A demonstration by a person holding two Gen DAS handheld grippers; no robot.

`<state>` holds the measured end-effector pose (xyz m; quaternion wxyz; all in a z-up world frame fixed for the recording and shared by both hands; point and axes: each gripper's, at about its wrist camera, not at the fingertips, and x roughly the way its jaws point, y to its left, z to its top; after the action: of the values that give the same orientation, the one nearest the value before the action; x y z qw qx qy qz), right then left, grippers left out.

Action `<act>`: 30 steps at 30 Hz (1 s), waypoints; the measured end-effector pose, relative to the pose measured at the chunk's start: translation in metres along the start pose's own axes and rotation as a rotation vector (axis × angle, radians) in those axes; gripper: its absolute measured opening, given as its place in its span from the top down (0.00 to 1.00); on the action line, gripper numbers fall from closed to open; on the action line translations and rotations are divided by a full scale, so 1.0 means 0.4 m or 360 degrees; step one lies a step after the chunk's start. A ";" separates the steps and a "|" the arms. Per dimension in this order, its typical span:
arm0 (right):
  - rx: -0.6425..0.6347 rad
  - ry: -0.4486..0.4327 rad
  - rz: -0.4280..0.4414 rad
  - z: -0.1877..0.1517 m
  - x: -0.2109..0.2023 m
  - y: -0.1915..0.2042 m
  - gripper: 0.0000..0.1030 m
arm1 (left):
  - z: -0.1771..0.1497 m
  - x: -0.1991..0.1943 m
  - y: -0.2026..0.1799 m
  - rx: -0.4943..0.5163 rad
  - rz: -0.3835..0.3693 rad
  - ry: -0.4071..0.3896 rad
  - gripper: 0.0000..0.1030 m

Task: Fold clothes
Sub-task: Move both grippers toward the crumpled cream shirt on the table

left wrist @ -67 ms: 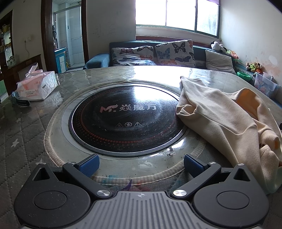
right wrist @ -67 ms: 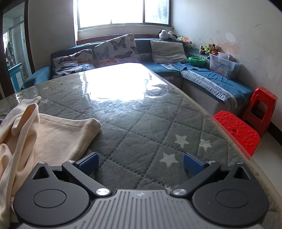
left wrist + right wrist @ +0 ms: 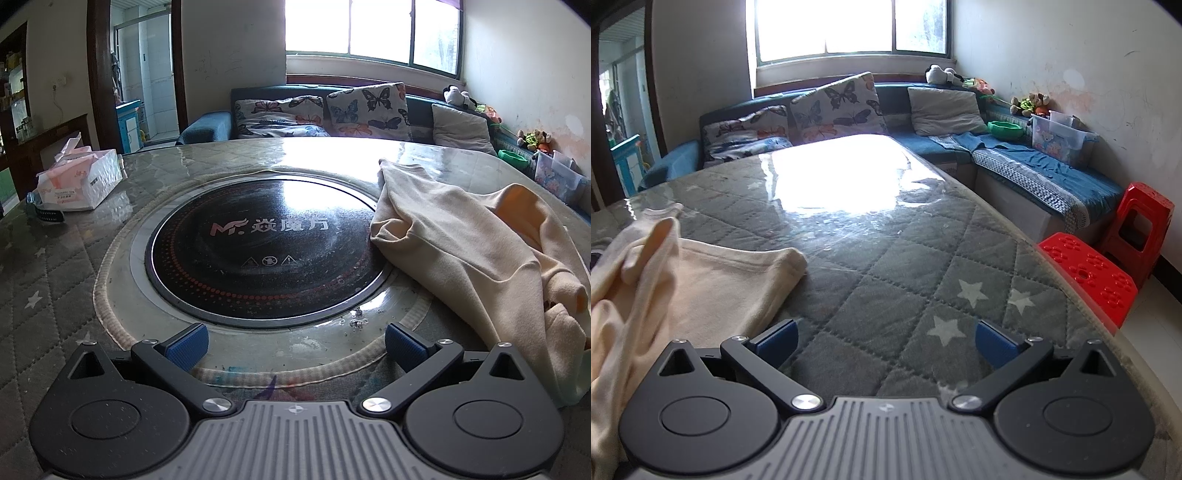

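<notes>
My left gripper (image 3: 293, 345) and right gripper (image 3: 884, 343) gape wide, empty, beside the crumpled cream garment (image 3: 480, 254) on the worktop (image 3: 905, 266).

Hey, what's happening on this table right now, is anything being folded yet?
Not yet. A person holds two grippers over the table, and both the left gripper and the right gripper are open and empty. A cream garment lies crumpled and unfolded, partly overlapping the round black cooktop set into the table. It sits to the right of the left gripper and to the left of the right one. A tissue box stands at the far left.
</notes>
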<state>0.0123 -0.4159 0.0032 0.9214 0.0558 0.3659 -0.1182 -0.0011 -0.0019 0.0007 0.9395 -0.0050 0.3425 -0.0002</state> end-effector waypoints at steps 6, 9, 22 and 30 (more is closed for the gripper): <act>-0.0095 -0.0180 0.0059 -0.027 -0.050 0.015 0.00 | -0.001 -0.009 -0.013 -0.0004 0.0050 0.0009 0.00; -0.0100 -0.0211 0.0153 -0.054 -0.098 0.016 0.00 | -0.004 -0.018 -0.021 -0.0018 0.0054 0.0025 0.00; -0.0286 -0.0162 0.0409 -0.112 -0.229 0.079 0.00 | -0.017 -0.095 -0.102 0.0006 -0.0088 0.0022 0.00; -0.0320 -0.0122 0.0457 -0.146 -0.251 0.102 0.00 | -0.033 -0.133 -0.132 0.0054 -0.0120 0.0011 0.00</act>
<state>-0.0862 -0.3477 0.0305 0.9430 0.0106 0.3288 0.0498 -0.0502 -0.0545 0.0254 0.9376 -0.0020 0.3451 -0.0415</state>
